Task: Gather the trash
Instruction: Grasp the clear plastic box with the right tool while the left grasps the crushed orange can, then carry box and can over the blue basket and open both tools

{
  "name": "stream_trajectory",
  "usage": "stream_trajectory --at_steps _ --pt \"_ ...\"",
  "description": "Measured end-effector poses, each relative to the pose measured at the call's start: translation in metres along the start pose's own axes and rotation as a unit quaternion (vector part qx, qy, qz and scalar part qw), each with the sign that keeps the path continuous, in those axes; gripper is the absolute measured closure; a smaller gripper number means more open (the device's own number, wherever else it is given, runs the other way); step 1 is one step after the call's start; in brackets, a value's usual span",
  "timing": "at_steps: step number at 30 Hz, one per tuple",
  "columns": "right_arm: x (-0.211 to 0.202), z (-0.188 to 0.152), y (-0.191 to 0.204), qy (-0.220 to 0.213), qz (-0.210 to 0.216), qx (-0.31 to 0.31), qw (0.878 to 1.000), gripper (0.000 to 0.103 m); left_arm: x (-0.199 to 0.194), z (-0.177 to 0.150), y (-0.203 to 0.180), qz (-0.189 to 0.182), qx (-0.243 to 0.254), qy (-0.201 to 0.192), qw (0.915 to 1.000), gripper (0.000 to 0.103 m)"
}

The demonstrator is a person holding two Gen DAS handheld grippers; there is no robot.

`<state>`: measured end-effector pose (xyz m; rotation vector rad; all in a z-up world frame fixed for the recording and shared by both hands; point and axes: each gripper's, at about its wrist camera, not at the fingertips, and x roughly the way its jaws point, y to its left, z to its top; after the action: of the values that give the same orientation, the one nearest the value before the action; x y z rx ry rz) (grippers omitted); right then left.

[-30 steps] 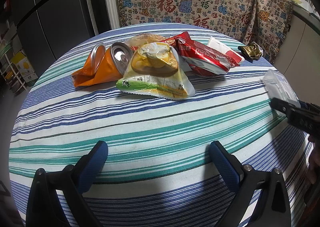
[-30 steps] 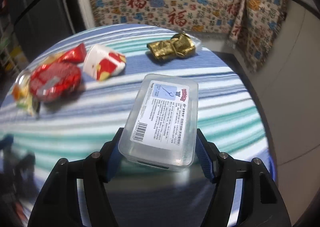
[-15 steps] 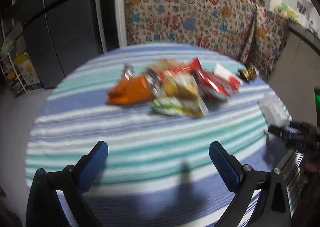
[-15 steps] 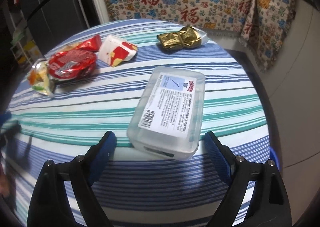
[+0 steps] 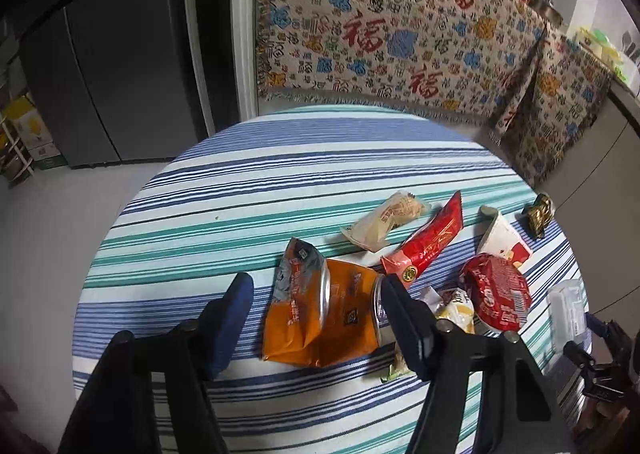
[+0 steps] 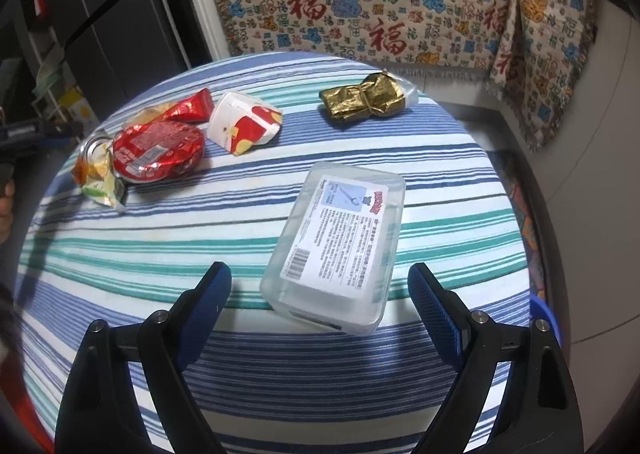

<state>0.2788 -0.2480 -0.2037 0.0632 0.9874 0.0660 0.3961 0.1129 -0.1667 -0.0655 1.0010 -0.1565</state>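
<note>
On the striped round table lies a pile of trash. An orange foil bag with a silver can rim at its right side sits between the fingers of my left gripper. Its jaws are closing and the left pad stands clear of the bag. Right of it lie a red sachet, a red round lid, a pale wrapped pastry, a white-red paper cup and a gold foil wrapper. My right gripper is open around a clear plastic box resting on the table, untouched.
A dark fridge stands behind the table at the left. A patterned cloth hangs over the counter at the back and right. A yellow-green snack bag lies at the pile's near side. The table edge is close below both grippers.
My left gripper swung over to the orange bag and its jaws narrowed around it. My right gripper let go of the clear box, which now lies on the table.
</note>
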Motion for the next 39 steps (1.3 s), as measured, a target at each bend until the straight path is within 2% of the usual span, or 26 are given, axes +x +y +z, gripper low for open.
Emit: stream_trajectory --at_steps 4,11,16,20,22,24,26,28,34,39 --pt "-0.002 0.002 -0.003 -0.003 0.001 0.0 1.0 0.012 0.014 0.001 0.004 0.01 -0.011 0.024 0.9996 0.058" --pt "-0.003 0.006 -0.011 -0.006 0.0 0.005 1.0 0.013 0.031 -0.001 0.013 0.01 -0.025 0.053 0.9982 0.07" --pt "0.0 0.012 -0.012 -0.011 -0.005 0.003 1.0 0.013 0.025 -0.003 0.005 0.037 0.001 0.036 0.9987 0.093" --pt "0.013 0.021 -0.01 0.001 0.003 0.004 1.0 0.013 0.02 -0.008 0.007 0.039 -0.006 0.026 0.9989 0.093" --pt "0.022 0.025 -0.009 0.01 -0.008 0.005 1.0 0.014 0.015 -0.014 0.01 0.042 -0.013 0.019 0.9989 0.093" --pt "0.029 0.025 -0.012 0.023 -0.016 0.014 1.0 0.032 0.008 -0.021 0.014 0.044 -0.024 0.013 0.9987 0.093" --pt "0.028 0.024 -0.016 0.022 -0.016 0.023 0.999 0.039 -0.002 -0.025 0.016 0.044 -0.031 0.006 0.9985 0.093" --pt "0.02 0.024 -0.017 0.013 -0.013 0.02 1.0 0.039 -0.016 -0.031 0.016 0.041 -0.032 -0.004 0.9986 0.093" --pt "-0.008 0.013 -0.018 0.002 0.038 0.006 0.999 0.039 -0.062 -0.049 -0.001 0.01 -0.023 -0.034 0.9991 0.093" --pt "-0.032 0.004 -0.02 -0.012 0.066 -0.005 0.998 0.039 -0.084 -0.07 -0.049 -0.032 0.007 -0.038 0.9988 0.093"
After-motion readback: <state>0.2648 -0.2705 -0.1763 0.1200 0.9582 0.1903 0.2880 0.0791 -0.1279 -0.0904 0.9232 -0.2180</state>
